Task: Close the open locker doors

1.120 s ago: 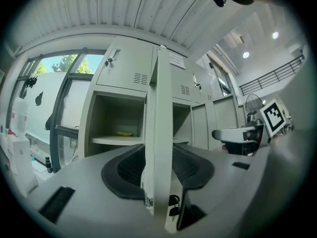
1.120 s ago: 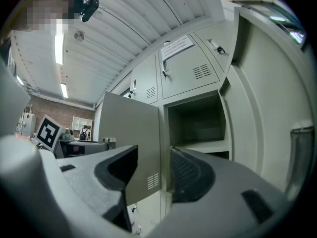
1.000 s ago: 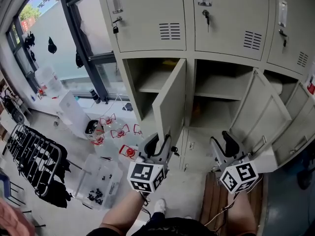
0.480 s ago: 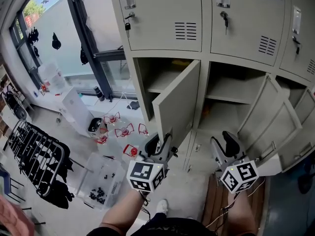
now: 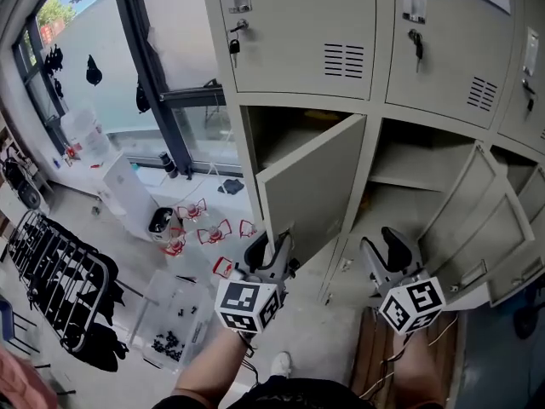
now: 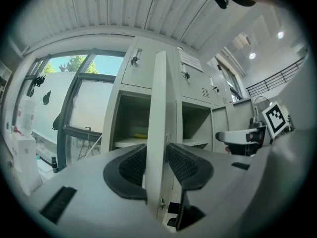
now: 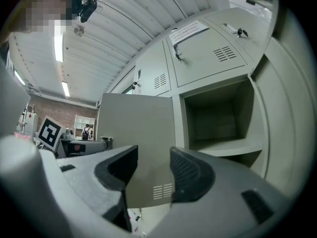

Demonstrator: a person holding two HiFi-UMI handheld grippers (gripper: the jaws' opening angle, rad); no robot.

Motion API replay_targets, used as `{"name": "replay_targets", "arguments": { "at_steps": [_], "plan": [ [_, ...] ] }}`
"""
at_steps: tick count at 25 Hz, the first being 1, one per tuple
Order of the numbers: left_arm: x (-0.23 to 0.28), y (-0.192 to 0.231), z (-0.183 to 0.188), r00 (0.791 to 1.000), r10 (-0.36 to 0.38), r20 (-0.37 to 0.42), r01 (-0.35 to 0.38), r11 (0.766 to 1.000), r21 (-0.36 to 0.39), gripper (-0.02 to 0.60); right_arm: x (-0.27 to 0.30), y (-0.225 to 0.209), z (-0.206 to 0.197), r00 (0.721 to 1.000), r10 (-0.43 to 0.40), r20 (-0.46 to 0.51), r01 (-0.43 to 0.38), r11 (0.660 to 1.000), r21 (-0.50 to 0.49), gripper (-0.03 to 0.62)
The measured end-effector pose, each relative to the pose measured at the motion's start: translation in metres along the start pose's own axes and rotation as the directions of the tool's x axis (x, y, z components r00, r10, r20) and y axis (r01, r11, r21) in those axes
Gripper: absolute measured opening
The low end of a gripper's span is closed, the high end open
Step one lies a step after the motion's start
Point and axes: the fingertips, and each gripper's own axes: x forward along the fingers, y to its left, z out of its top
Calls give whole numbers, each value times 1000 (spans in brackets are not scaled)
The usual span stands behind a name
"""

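While ajar, three locker doors (image 5: 311,190) (image 5: 464,198) (image 5: 530,220).

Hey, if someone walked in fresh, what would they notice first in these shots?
Grey lockers, the lower row gaping open. The left gripper pinches the left door by its edge, jaws just having eased open a little; the right gripper hangs open and empty beside it.

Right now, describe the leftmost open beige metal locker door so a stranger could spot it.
Find the bank of beige metal lockers right of the tall dark-framed window. Its upper row is shut; in the row below, take the leftmost open door, nearest the window. It stands only half open, while the open door on its right hangs wider.
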Motion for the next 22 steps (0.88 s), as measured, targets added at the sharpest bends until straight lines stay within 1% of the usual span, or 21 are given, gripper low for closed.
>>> {"name": "replay_targets", "arguments": {
  "at_steps": [6, 11, 22],
  "plan": [
    [12, 30, 2, 1000, 5, 9, -5, 1000, -7, 150, 25, 6, 4, 1000, -15, 9, 15, 1000, -2, 204],
    [24, 51, 3, 1000, -6, 11, 6, 1000, -7, 158, 44, 13, 4, 999, -29, 15, 29, 1000, 0, 204],
    [55, 90, 5, 1000, -5, -1, 5, 1000, 22, 160, 70, 16, -6, 996, -88, 15, 88, 996, 26, 204]
  ]
}}
